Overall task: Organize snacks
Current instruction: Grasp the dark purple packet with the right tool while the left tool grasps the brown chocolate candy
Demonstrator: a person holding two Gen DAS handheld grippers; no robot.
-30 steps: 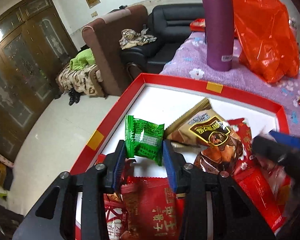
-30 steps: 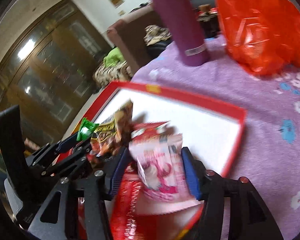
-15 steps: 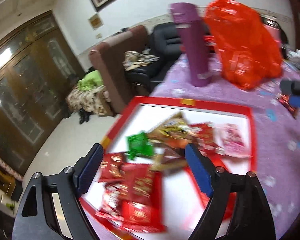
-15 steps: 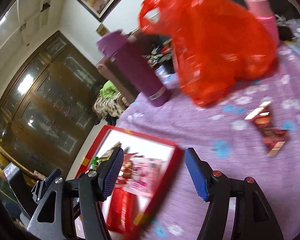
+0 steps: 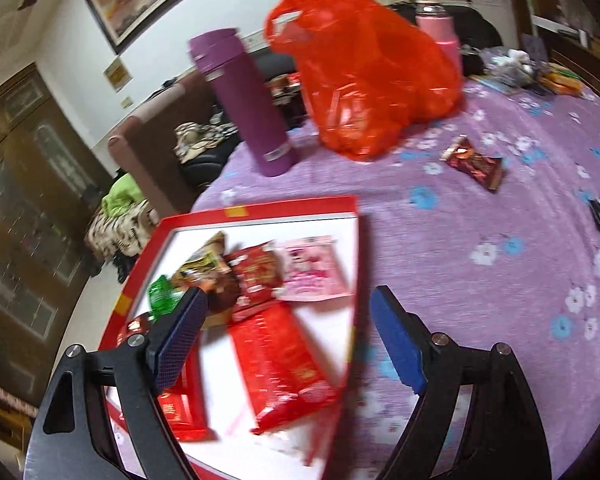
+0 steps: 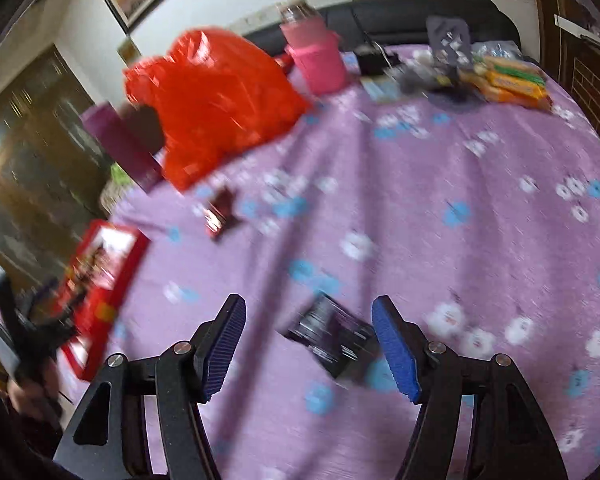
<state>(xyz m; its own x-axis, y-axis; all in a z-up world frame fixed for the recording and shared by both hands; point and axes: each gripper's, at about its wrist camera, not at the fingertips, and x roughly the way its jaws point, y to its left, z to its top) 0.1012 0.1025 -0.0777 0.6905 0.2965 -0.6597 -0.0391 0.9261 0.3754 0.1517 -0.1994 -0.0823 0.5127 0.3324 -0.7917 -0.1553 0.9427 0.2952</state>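
Observation:
A red-rimmed white tray [image 5: 260, 210] on the purple cloth holds several snack packets: a green one [image 5: 162, 298], a pink one [image 5: 312, 274] and large red ones [image 5: 280, 364]. My left gripper [image 5: 286, 336] is open and empty above the tray's near right part. My right gripper [image 6: 308, 350] is open and empty just above a dark purple packet [image 6: 334, 338] lying on the cloth. A dark red packet [image 5: 474, 162] lies loose on the cloth; it also shows in the right wrist view [image 6: 220, 214]. The tray shows at the left in the right wrist view [image 6: 100, 276].
A purple flask [image 5: 244, 100], an orange plastic bag [image 5: 364, 76] and a pink flask [image 5: 438, 28] stand at the back of the table. Yellow-green packs [image 6: 512, 80] and clutter lie far right. A sofa and armchair are beyond the table's left edge.
Both grippers have opened, let go of their packets in the tray and pulled back. The right gripper has swung right, away from the tray, over the dark purple packet.

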